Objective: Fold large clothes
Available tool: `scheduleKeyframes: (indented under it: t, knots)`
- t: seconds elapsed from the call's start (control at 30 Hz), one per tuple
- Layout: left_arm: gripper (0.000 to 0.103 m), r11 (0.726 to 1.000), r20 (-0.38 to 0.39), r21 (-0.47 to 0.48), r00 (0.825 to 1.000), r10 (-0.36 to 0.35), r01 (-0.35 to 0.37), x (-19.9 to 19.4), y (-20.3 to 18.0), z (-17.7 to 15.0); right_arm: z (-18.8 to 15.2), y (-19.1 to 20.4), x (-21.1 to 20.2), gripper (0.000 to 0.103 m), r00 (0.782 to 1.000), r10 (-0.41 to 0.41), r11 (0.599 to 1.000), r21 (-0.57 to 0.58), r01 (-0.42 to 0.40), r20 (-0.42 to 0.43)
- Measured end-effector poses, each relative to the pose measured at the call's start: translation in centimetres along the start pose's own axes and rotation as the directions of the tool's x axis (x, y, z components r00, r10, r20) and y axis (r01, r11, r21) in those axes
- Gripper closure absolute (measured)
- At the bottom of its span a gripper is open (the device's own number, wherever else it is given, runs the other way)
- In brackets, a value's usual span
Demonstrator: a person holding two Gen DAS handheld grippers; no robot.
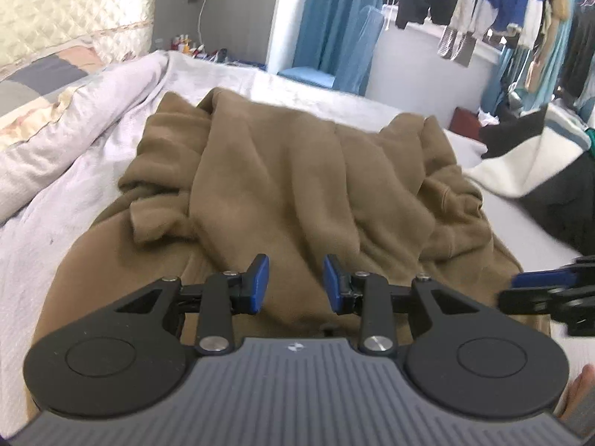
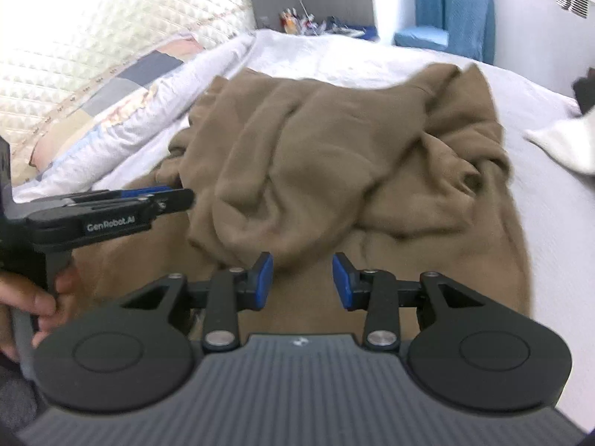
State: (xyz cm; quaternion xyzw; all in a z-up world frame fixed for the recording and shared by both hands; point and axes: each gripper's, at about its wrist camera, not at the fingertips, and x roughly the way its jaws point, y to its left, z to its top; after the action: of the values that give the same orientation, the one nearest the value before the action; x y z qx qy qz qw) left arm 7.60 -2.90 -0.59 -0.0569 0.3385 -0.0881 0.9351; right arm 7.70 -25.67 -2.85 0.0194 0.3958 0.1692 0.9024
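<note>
Left wrist view: my left gripper (image 1: 295, 283) fills the lower frame, its blue pads (image 1: 260, 282) standing apart with nothing between them, released above the brown garment (image 1: 290, 186). The garment lies rumpled at frame centre on the bed sheet (image 1: 67, 200), its upper part bunched into folds and one layer doubled over the lower part. A pale quilt (image 1: 63, 130) is heaped at upper left against a padded headboard (image 1: 74, 0). At right edge my right gripper (image 1: 539, 290) enters side-on, and a black-and-white garment (image 1: 528, 163) lies on the sheet just beyond the brown one. Blue curtains (image 1: 334, 18) and hanging clothes (image 1: 502, 0) occupy the top of the frame; small bottles (image 1: 182, 42) stand on a surface past the bed's far end, too small to identify. No container shows plainly. Right wrist view: my right gripper (image 2: 302, 282) sits in the lower frame, pads parted and empty, over the near edge of the brown garment (image 2: 334, 148). My left gripper (image 2: 122, 204) reaches in from the left edge, its handle held by my hand (image 2: 37, 301). The sheet (image 2: 539, 223) extends to the right; the quilt (image 2: 130, 111) and headboard (image 2: 111, 18) fill the upper left, a blue curtain (image 2: 453, 3) the upper right.
</note>
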Motion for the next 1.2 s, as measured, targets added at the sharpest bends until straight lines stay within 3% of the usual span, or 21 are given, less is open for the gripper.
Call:
scheduleKeyframes:
  t: [0.1, 0.27, 0.4, 0.47, 0.57, 0.63, 0.67, 0.7, 0.83, 0.9, 1.13, 1.2]
  knots:
    - [0.065, 1.0, -0.028, -0.016, 1.0, 0.005, -0.005, -0.9, 0.1, -0.4, -0.6, -1.7, -1.6, 0.064, 0.998, -0.046, 0.999, 0.001, 0.046, -0.052]
    - [0.065, 0.998, -0.063, -0.061, 0.998, 0.017, -0.021, -3.0, 1.5, -0.2, -2.0, -6.8, -3.0, 0.064, 0.981, -0.086, 0.982, 0.153, 0.114, -0.174]
    - [0.061, 0.99, -0.099, -0.13, 0.994, 0.034, -0.047, -5.5, 4.1, 0.1, -3.2, -10.3, -2.9, 0.062, 0.966, -0.084, 0.944, 0.292, 0.155, -0.244]
    - [0.06, 0.984, -0.119, -0.158, 0.991, 0.058, -0.077, -6.7, 5.5, 0.2, -3.6, -11.4, -2.6, 0.063, 0.964, -0.045, 0.925, 0.353, 0.139, -0.263]
    - [0.057, 0.974, -0.133, -0.185, 0.986, 0.104, -0.128, -8.6, 7.4, 0.2, -3.9, -12.1, -1.8, 0.063, 0.952, -0.026, 0.908, 0.39, 0.15, -0.305]
    - [0.055, 0.967, -0.141, -0.193, 0.98, 0.143, -0.169, -9.4, 8.7, 0.1, -4.0, -12.6, -1.4, 0.052, 0.949, -0.031, 0.896, 0.413, 0.166, -0.314]
    - [0.055, 0.962, -0.148, -0.198, 0.976, 0.162, -0.189, -9.6, 9.3, 0.0, -4.1, -12.9, -1.2, 0.039, 0.949, -0.035, 0.887, 0.427, 0.174, -0.313]
    - [0.055, 0.956, -0.156, -0.21, 0.973, 0.173, -0.204, -9.6, 9.8, -0.1, -4.2, -13.2, -1.1, 0.033, 0.949, -0.043, 0.879, 0.44, 0.184, -0.311]
    - [0.054, 0.925, -0.192, -0.292, 0.962, 0.194, -0.245, -9.5, 12.1, -0.7, -4.2, -14.5, 0.2, 0.03, 0.94, -0.065, 0.858, 0.462, 0.223, -0.334]
    - [0.054, 0.911, -0.207, -0.319, 0.957, 0.202, -0.261, -9.1, 12.8, -1.1, -4.4, -15.3, 0.7, 0.023, 0.935, -0.071, 0.836, 0.49, 0.245, -0.346]
    - [0.052, 0.867, -0.235, -0.42, 0.955, 0.181, -0.268, -8.4, 14.7, -2.2, -4.8, -16.3, 3.1, 0.023, 0.925, -0.025, 0.804, 0.543, 0.244, -0.378]
    - [0.051, 0.854, -0.243, -0.447, 0.955, 0.17, -0.266, -8.2, 15.2, -2.5, -5.1, -16.1, 4.0, 0.017, 0.922, -0.02, 0.8, 0.546, 0.247, -0.387]
